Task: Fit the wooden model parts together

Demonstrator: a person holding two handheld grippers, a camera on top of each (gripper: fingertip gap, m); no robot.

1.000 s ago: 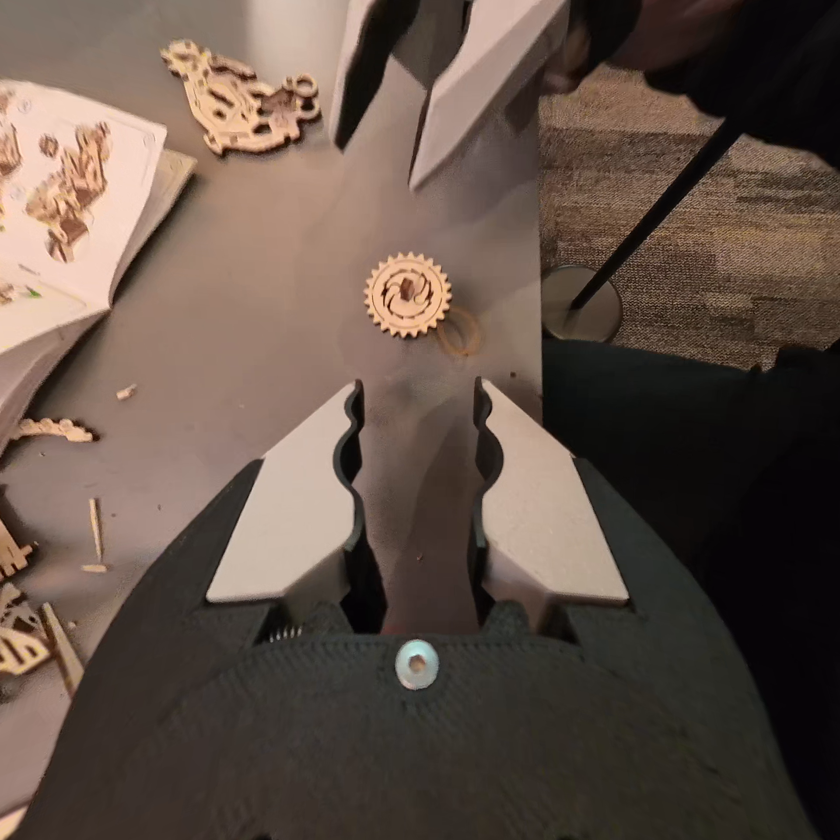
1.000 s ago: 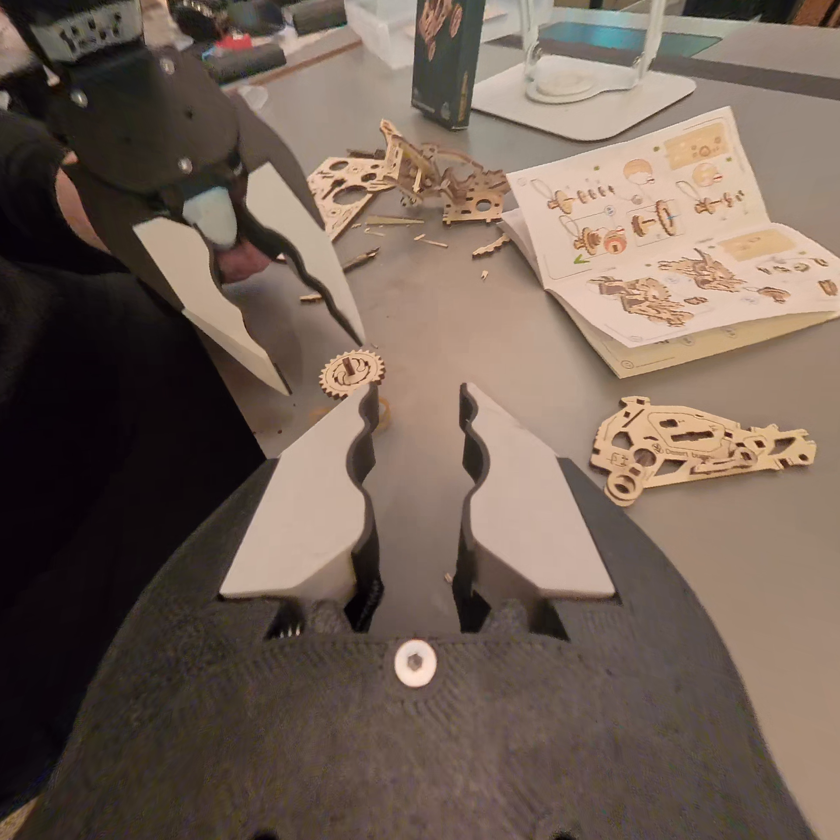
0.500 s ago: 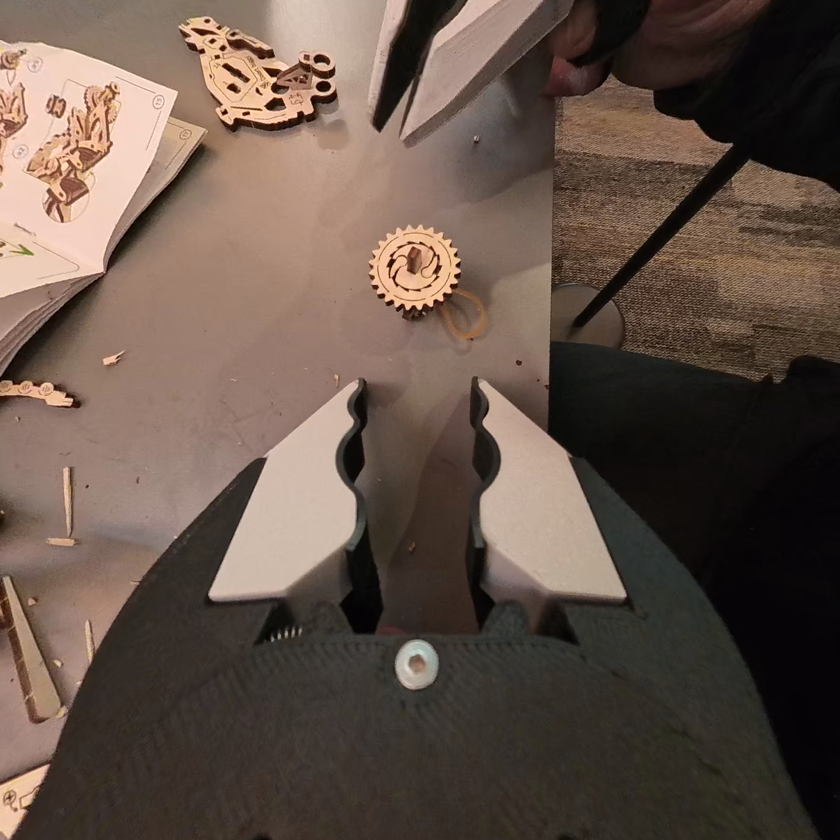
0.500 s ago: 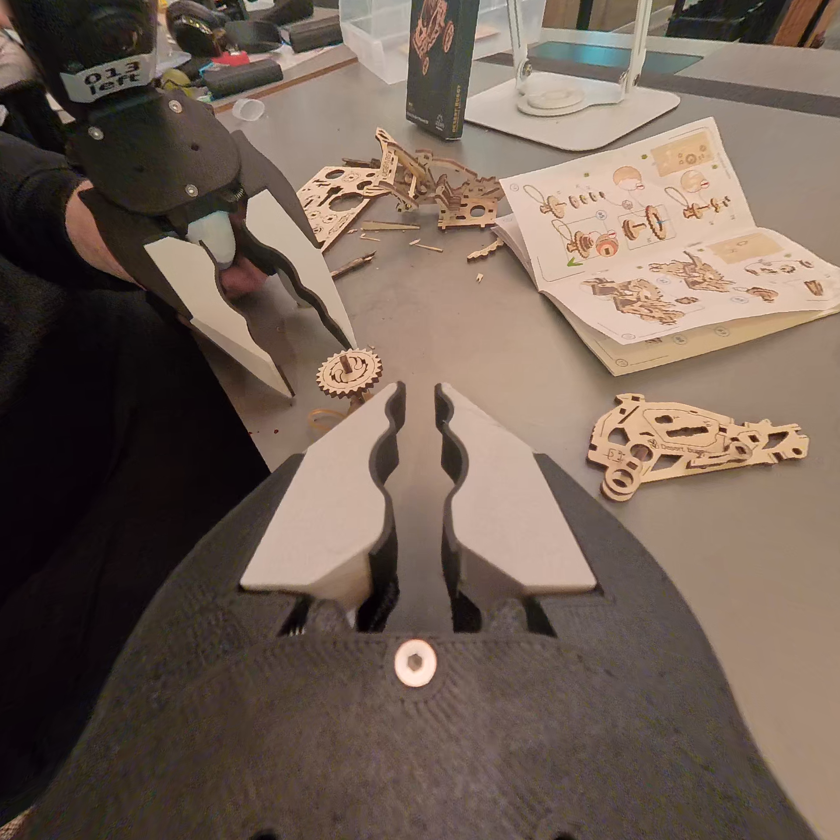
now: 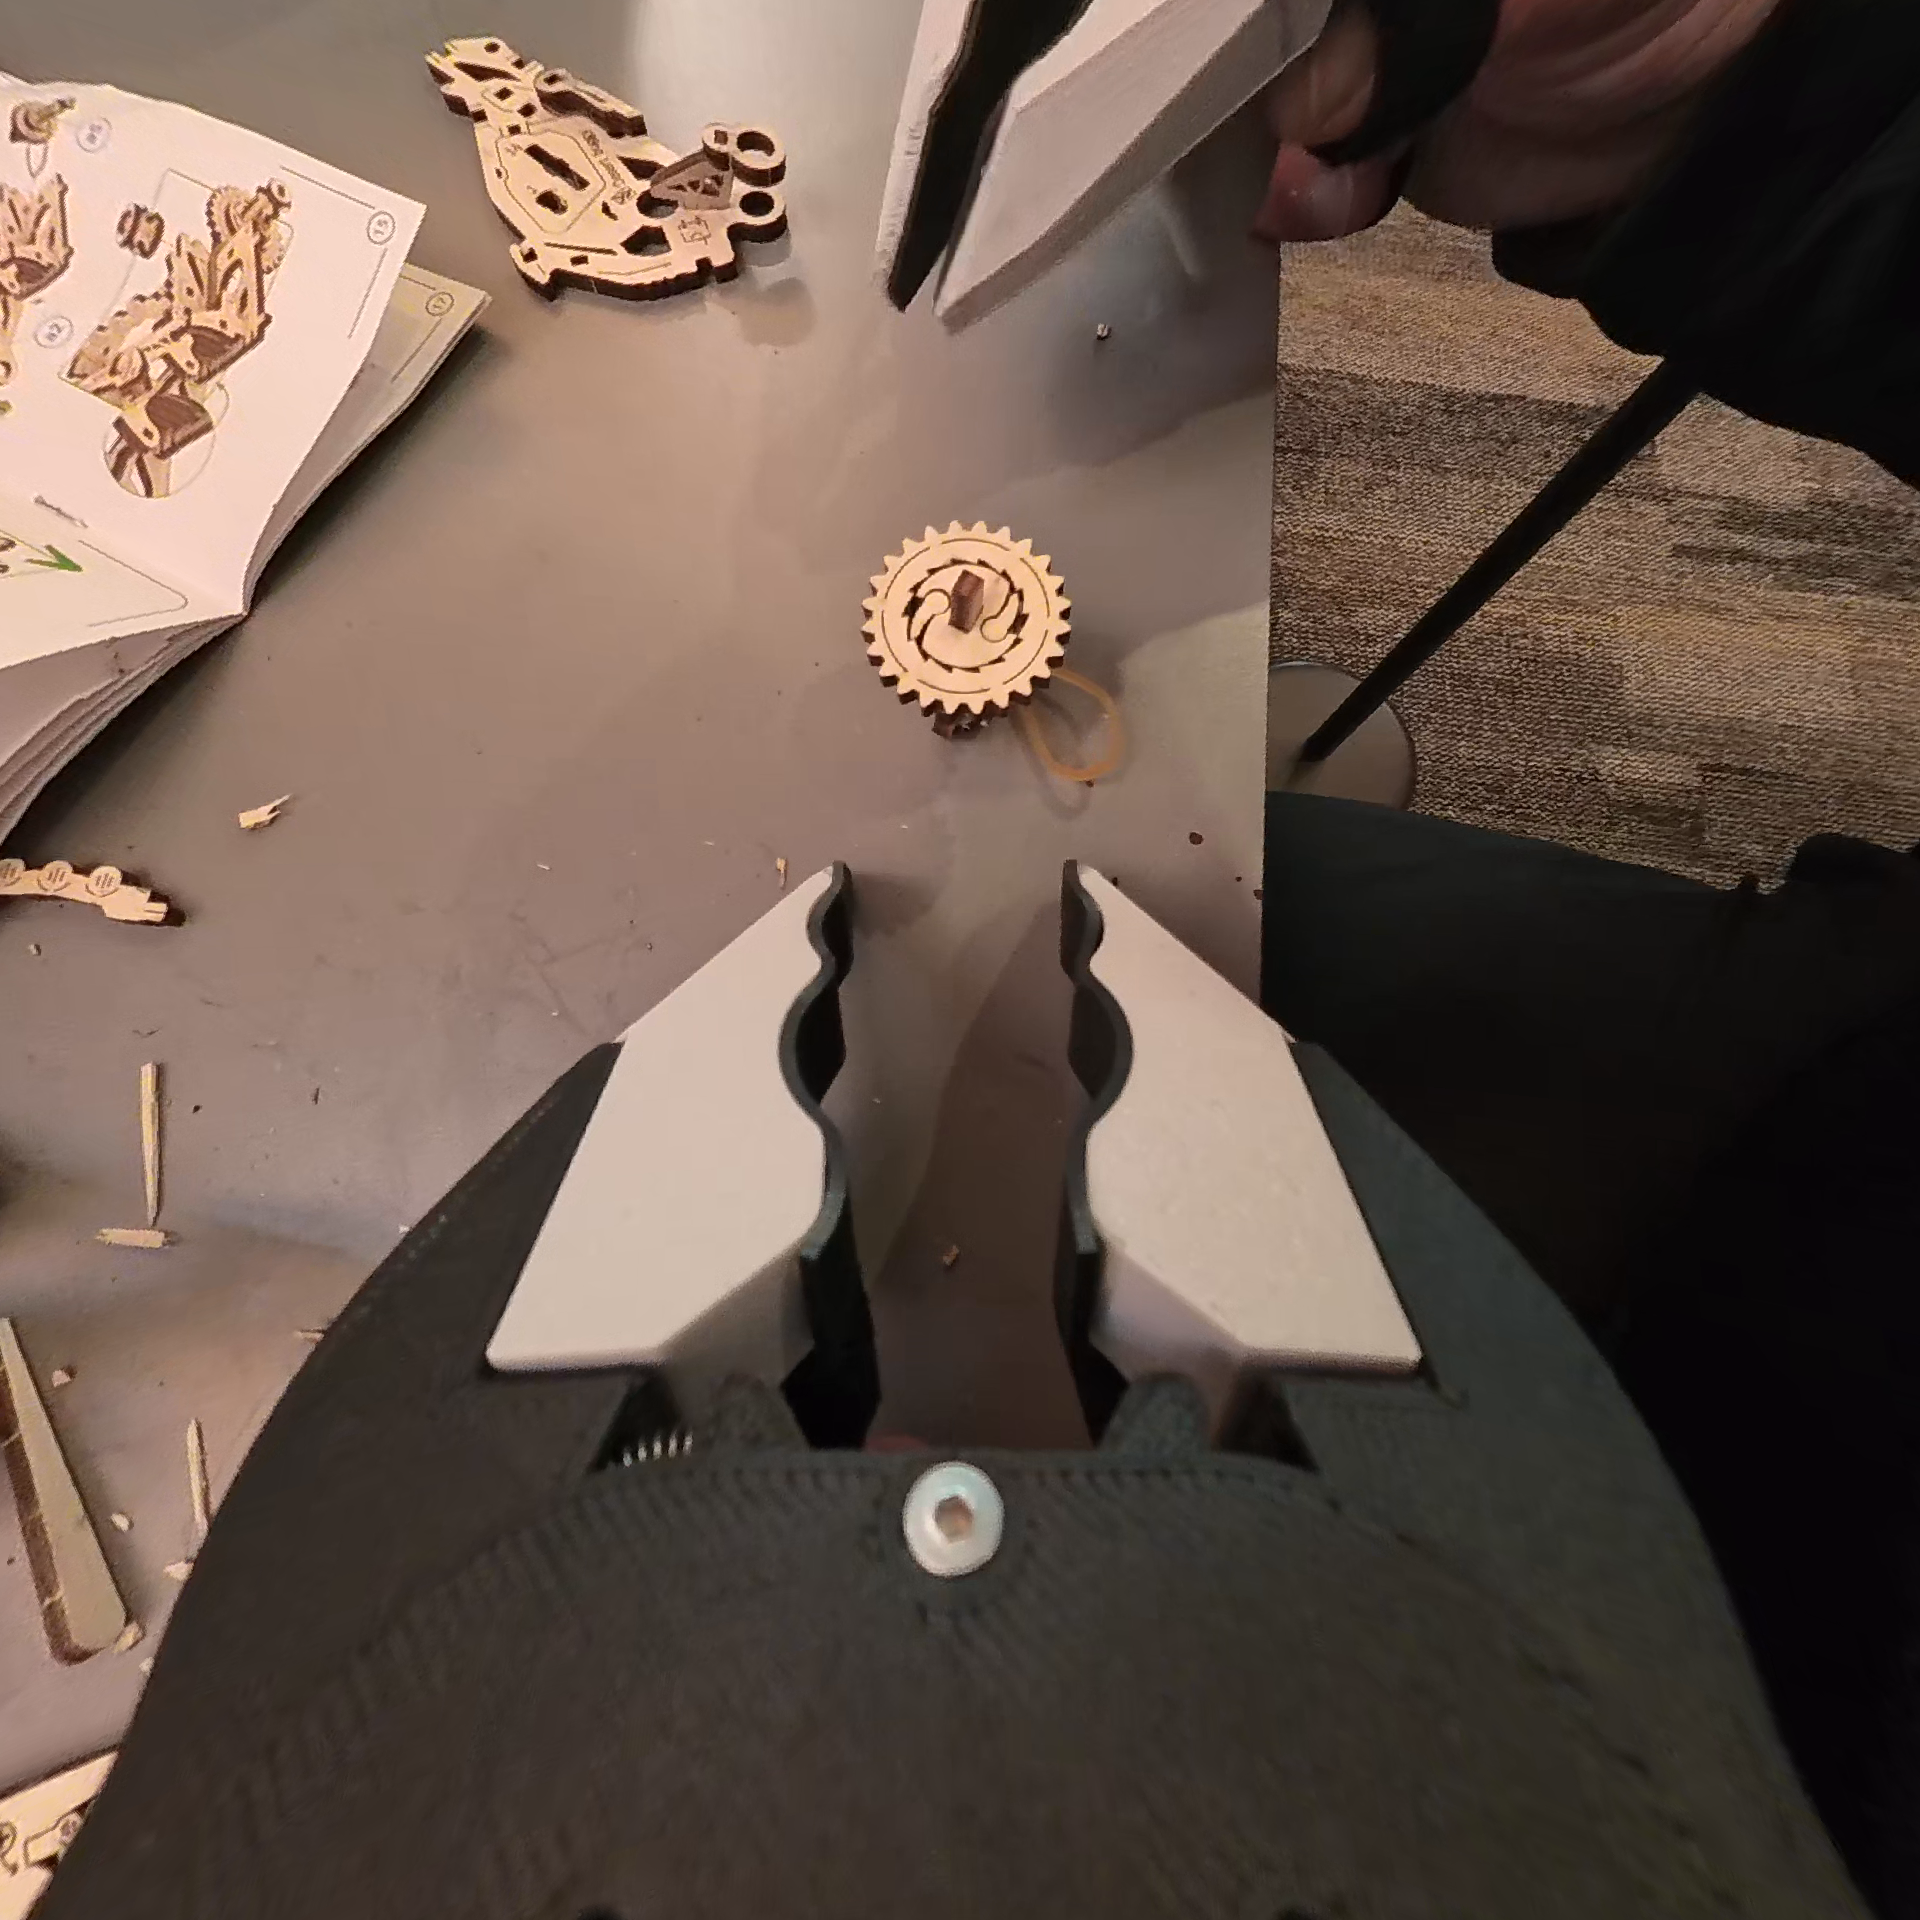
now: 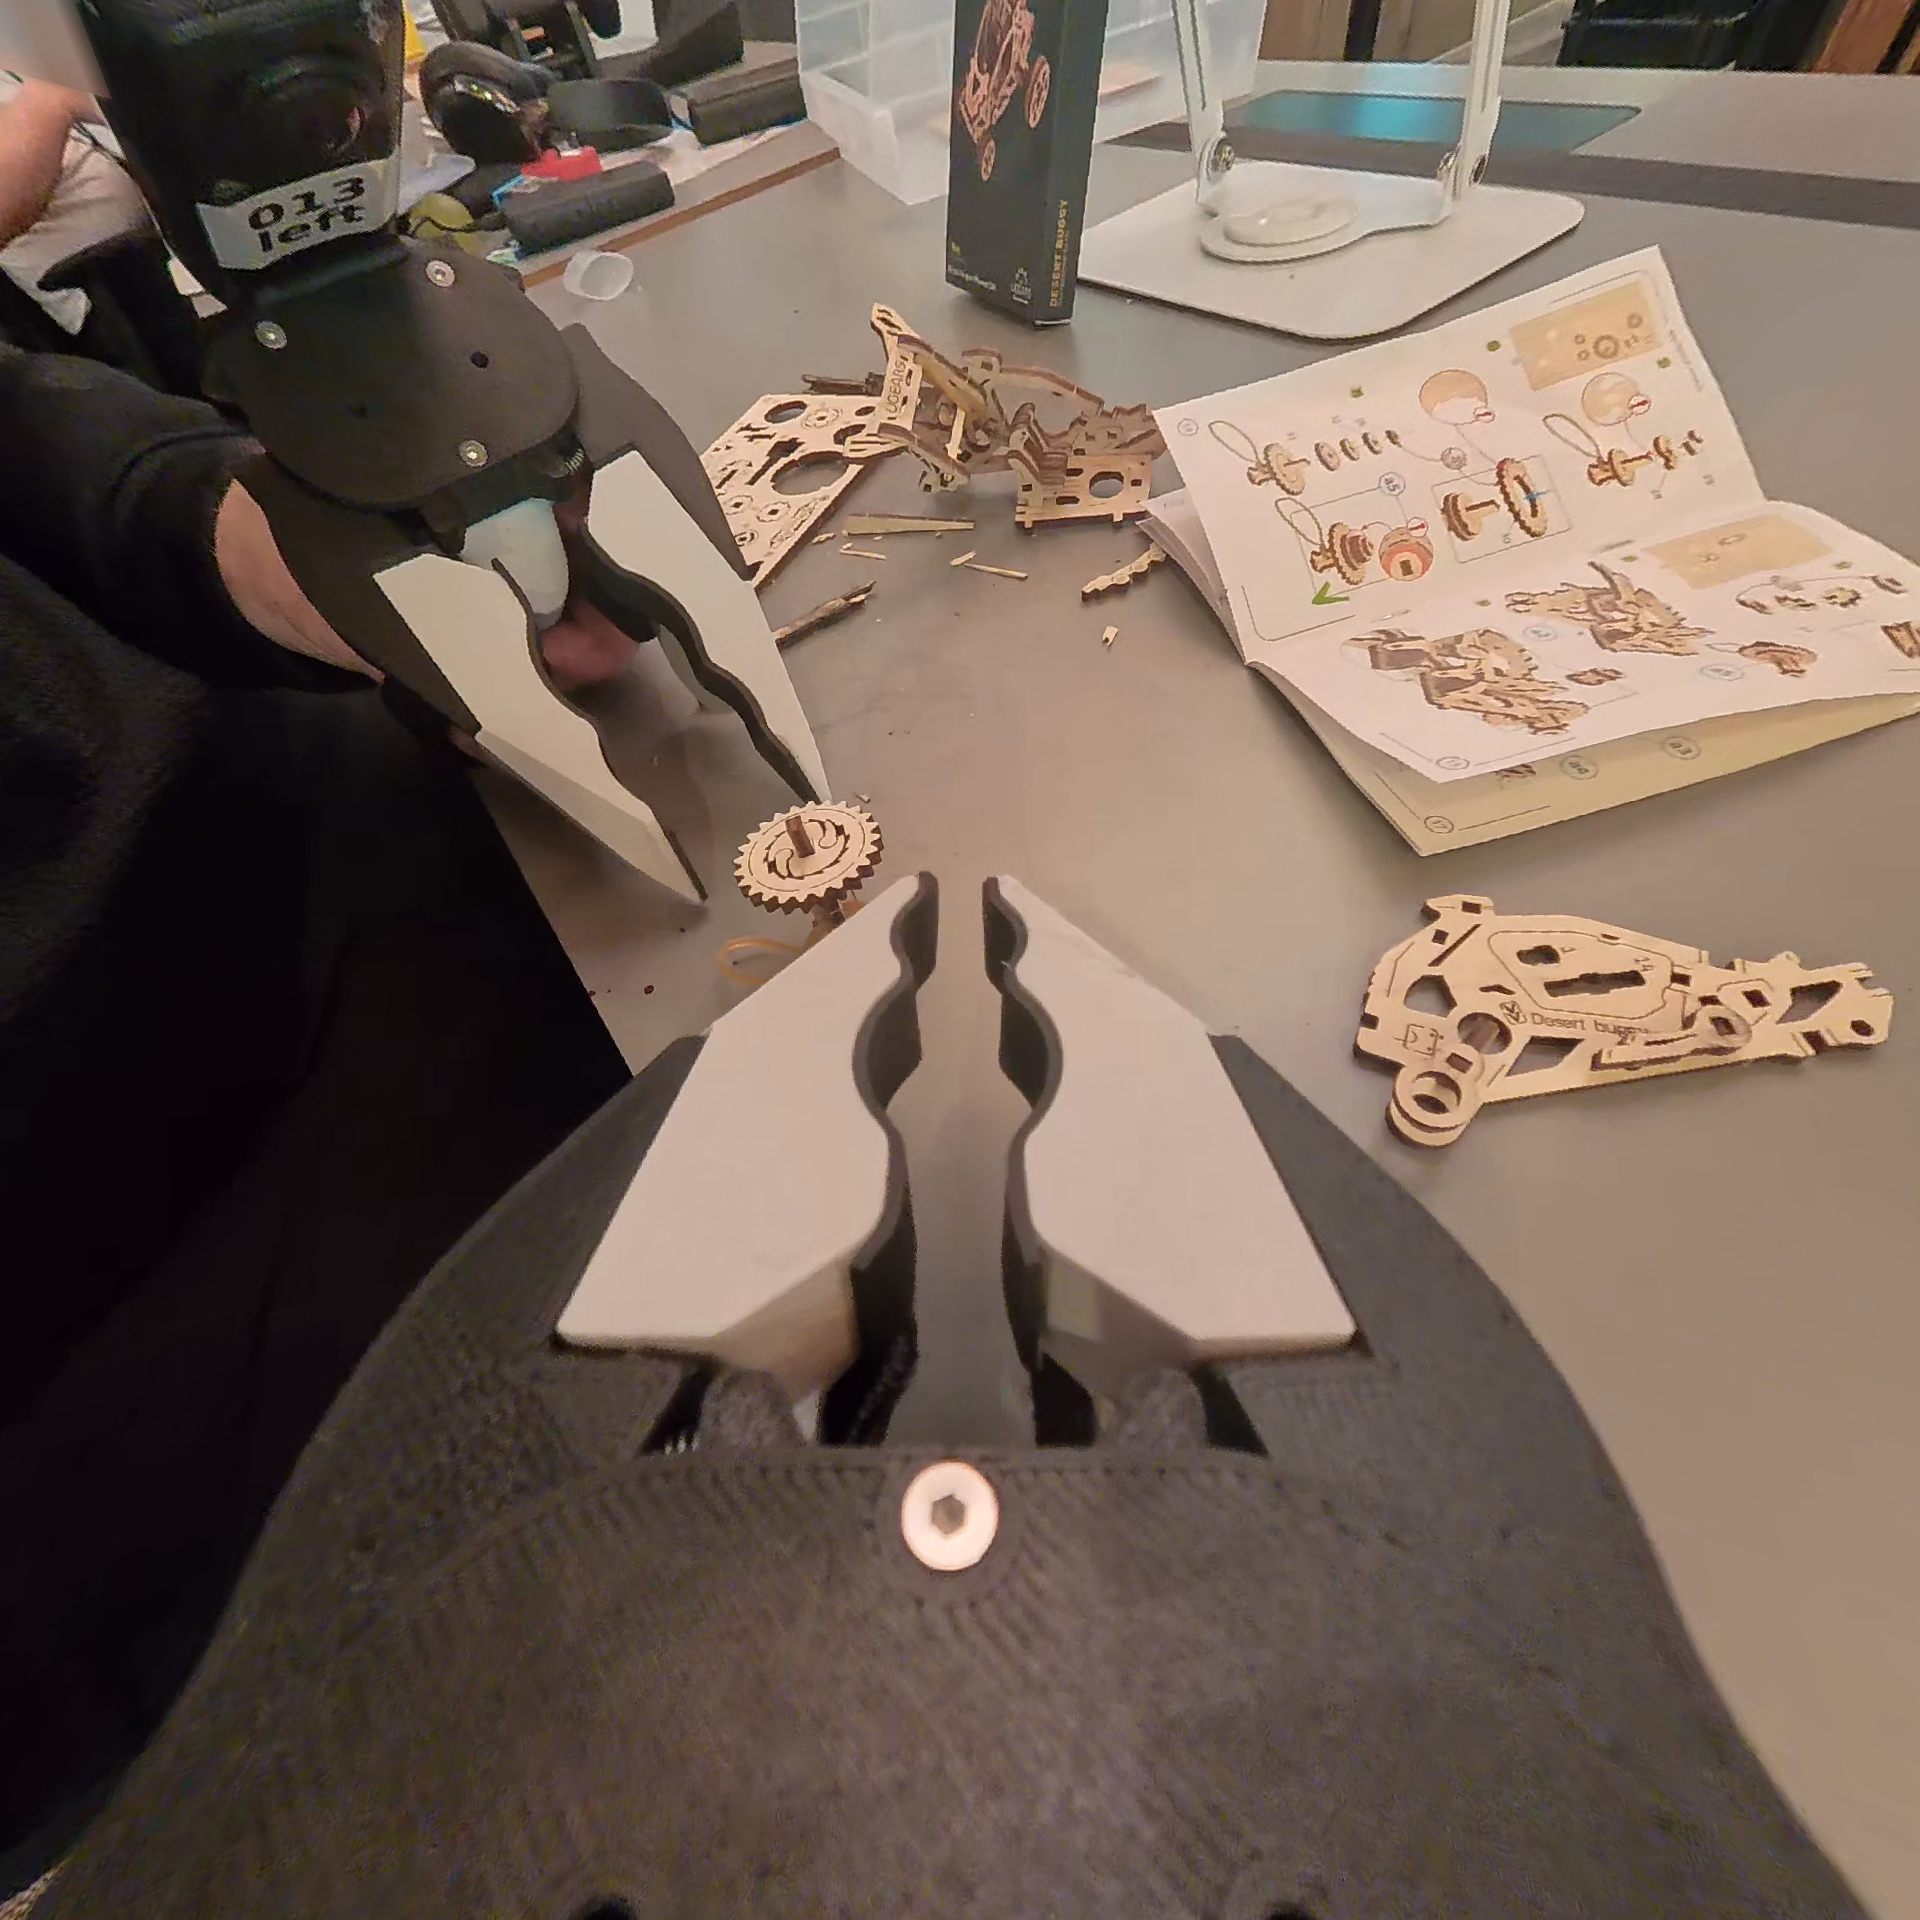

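Grey matte table point(image 5: 540, 665), scuffed, edge runs along right side in left wrist view; beyond it, mottled brown-grey carpet point(image 5: 1621, 582) with a round metal foot point(image 5: 1351, 743) and a thin black pole point(image 5: 1496, 540) rising from it. Far end in right wrist view: white stand base point(image 6: 1340, 249), clear plastic bin point(image 6: 883, 94), dark clutter at back left. Dim warm light.
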